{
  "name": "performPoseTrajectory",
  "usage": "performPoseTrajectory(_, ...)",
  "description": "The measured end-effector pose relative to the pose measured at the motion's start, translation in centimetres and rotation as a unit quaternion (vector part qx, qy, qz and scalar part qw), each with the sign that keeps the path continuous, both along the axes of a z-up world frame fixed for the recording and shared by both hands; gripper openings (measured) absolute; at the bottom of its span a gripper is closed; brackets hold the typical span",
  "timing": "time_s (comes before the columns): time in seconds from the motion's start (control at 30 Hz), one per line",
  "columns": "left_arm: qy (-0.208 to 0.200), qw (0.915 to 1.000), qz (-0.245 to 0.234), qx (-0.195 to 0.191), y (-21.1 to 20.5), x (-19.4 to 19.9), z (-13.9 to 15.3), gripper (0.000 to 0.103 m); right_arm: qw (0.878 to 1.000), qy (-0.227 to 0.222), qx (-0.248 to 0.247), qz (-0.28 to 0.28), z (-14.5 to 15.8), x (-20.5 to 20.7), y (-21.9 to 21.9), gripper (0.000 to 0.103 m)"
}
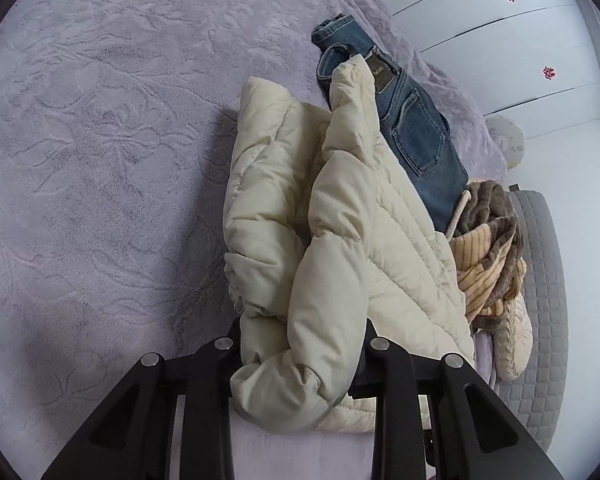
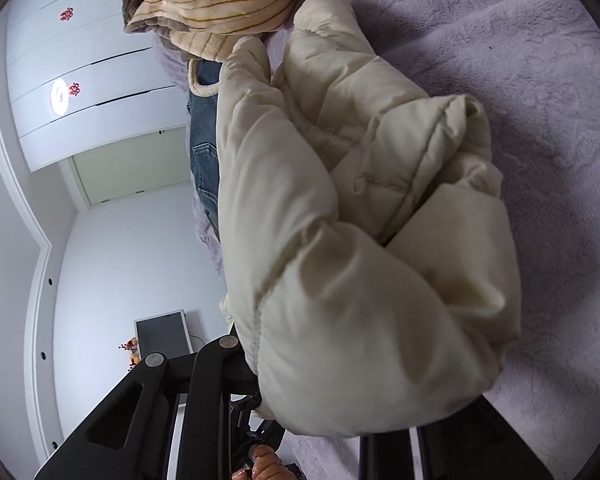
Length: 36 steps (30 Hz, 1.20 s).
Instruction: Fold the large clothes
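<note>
Nearest in the left wrist view, the left claw (image 1: 300, 360) is clamped on a thick bunch of the cream jacket (image 1: 340, 220), its two fingers pressing the puffy fabric from either side. In the right wrist view the right claw (image 2: 320, 412) is likewise buried in a fat fold of the jacket (image 2: 340, 240); only its left finger shows clearly, the other is hidden under the padding, but the fabric bulges out of the gap, so it looks closed on the jacket too.

The jacket hangs bunched between the two claws and trails onto the purple bed (image 1: 100, 160), part of it lying across the jeans (image 1: 416, 120) further back.

The main risk, as I judge it, is the slippery shell. Each claw holds a springy wad and not a seam, so a pull could let the padding squeeze out and the jacket flop unfolded. A grip on several layers at once could also lock in a crooked fold.

Beyond that, the far sleeve touches the jeans, and dragging the jacket might rumple them or pull them along. The striped blanket (image 1: 488, 256) sits just beside the jacket near the bed's edge, so a wide swing could nudge it off.
</note>
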<state>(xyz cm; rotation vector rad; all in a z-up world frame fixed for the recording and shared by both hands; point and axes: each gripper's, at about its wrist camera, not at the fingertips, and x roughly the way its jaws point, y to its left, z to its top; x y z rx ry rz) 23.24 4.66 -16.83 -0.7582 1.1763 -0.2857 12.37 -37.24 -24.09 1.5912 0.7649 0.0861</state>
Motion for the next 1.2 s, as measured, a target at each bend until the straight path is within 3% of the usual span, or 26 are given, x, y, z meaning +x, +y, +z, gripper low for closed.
performPoseTrajectory(0.43, 0.026, 0.9986, -0.046, 0.007, 3.5, -8.2, 1.1, 0.031, 1.0, -0.001, 0.03, -0.009, 0.7, -6.8, 1.4, 0.024)
performPoseTrajectory(0.77, 0.096, 0.9931, -0.062, 0.028, 6.1, -14.0, -2.1, 0.033, 0.998, 0.054, 0.025, -0.001, -0.3, -11.5, 4.2, 0.024)
performPoseTrajectory(1.03, 0.129, 0.9879, -0.039, 0.077, 8.2, -15.2, -2.6, 0.074, 0.996, 0.089, 0.017, 0.002, -1.1, -10.7, 4.2, 0.035)
performPoseTrajectory(1.2, 0.114, 0.9838, -0.049, 0.129, 8.8, -15.2, -0.9, 0.074, 0.994, 0.108, -0.006, 0.016, 0.2, -10.9, 3.8, 0.045)
